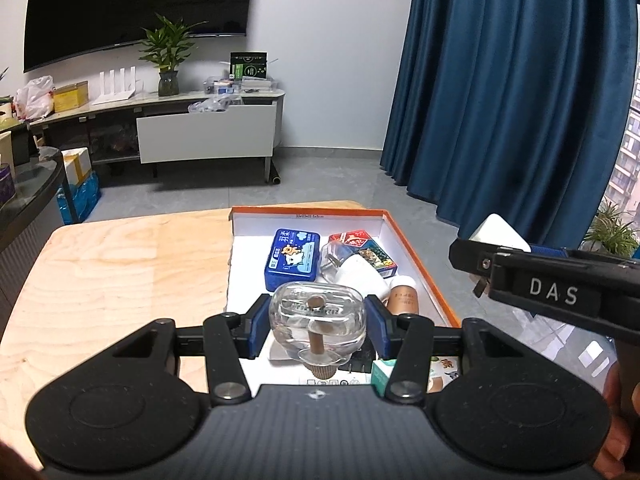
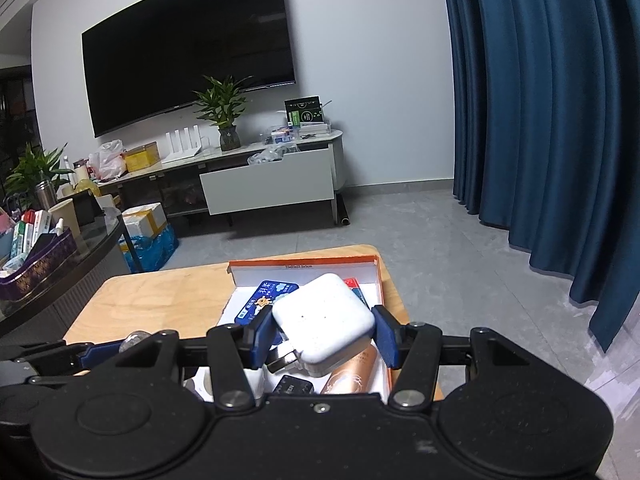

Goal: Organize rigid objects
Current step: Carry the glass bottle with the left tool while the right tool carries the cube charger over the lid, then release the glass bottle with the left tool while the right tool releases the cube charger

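Your left claw (image 1: 318,326) grips a clear glass bottle (image 1: 318,320) with a brown stopper, its blue pads pressed against the bottle's two sides, above the near end of the orange-rimmed box (image 1: 416,256) on the wooden desk (image 1: 120,272). Your right claw (image 2: 324,336) clamps a white plug-in charger (image 2: 324,326) by its sides, metal prongs pointing down and toward you, over the same box. Inside the box lie a blue tin (image 1: 292,258), a red and green packet (image 1: 370,248), a white adapter (image 1: 362,276) and a tan tube (image 2: 352,372), all close together. A blue curtain (image 1: 512,80) hangs behind.
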